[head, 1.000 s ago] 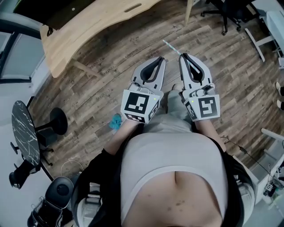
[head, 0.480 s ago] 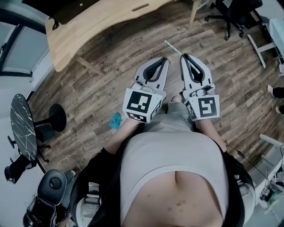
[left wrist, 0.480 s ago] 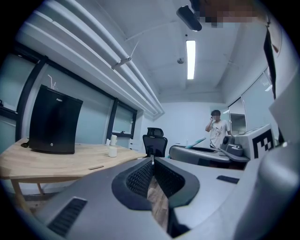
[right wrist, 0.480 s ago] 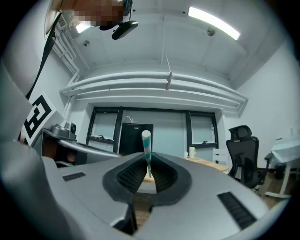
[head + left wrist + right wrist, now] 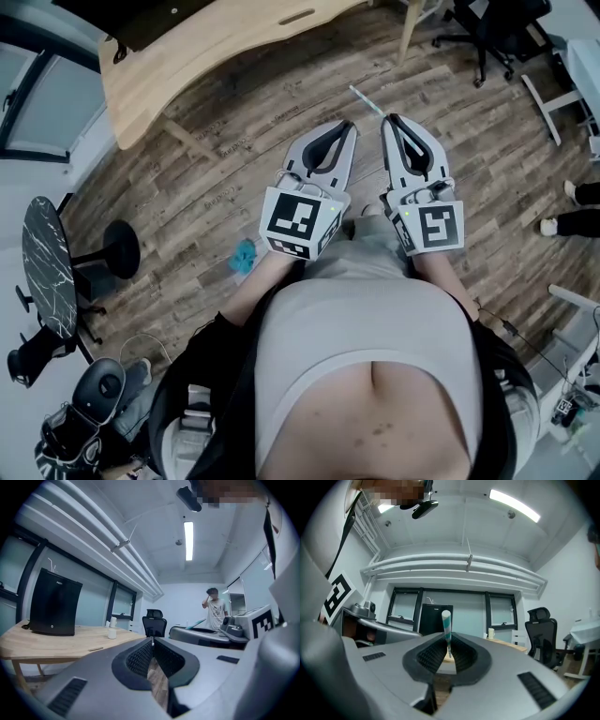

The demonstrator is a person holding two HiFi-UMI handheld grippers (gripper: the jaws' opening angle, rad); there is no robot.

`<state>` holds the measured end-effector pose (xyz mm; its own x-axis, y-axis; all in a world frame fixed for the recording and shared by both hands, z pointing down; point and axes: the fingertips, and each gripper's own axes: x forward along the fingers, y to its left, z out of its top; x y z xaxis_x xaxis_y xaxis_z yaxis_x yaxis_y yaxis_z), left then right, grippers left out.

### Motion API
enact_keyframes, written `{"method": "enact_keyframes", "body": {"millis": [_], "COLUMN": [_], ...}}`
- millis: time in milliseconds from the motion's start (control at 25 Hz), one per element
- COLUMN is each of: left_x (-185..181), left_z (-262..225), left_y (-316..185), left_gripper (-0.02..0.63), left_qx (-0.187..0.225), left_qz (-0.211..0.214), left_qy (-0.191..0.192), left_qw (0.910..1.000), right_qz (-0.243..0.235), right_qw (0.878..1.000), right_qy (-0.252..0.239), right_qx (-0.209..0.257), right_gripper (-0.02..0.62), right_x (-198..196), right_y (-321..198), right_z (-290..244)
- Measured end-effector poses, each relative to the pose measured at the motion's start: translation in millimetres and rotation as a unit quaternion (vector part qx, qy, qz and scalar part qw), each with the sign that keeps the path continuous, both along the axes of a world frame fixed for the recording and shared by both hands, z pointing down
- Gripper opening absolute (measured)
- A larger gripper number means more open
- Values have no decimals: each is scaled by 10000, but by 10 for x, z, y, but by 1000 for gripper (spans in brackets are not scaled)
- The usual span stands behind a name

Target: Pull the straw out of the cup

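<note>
Holding the thin teal-and-white striped straw (image 5: 446,626) clamped in our right tool (image 5: 448,649) | its long axis runs past the tips toward the head view's upper centre, free end in open air | we keep our left tool (image 5: 152,642) closed and empty alongside.

A wood-plank floor (image 5: 234,159) holds a pale desk (image 5: 206,47) and a black chair (image 5: 487,28).

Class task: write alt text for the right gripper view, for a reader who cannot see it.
The right gripper is shut on a teal-and-white striped straw that sticks up past its fingers. Behind it are windows, a black box, a white cup on a wooden desk and a black office chair at the right.
</note>
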<state>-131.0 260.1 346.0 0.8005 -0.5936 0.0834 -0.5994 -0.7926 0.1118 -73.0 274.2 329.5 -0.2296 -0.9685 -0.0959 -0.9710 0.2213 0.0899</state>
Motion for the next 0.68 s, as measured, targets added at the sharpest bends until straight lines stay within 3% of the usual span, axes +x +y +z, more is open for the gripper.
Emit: {"method": "enact_keyframes", "body": {"millis": [680], "left_x": [-7], "left_z": [-35], "left_y": [16], "left_gripper": [18], "left_qx": [51], "left_qz": [-74], "left_qy": [-18], "left_qw": [10000], "right_qz": [-91], "right_qw": [9999], "right_qy": [18], "right_qx": [64], "right_gripper": [43], "right_x": [-11], "right_y": [25], "right_z": [-23]}}
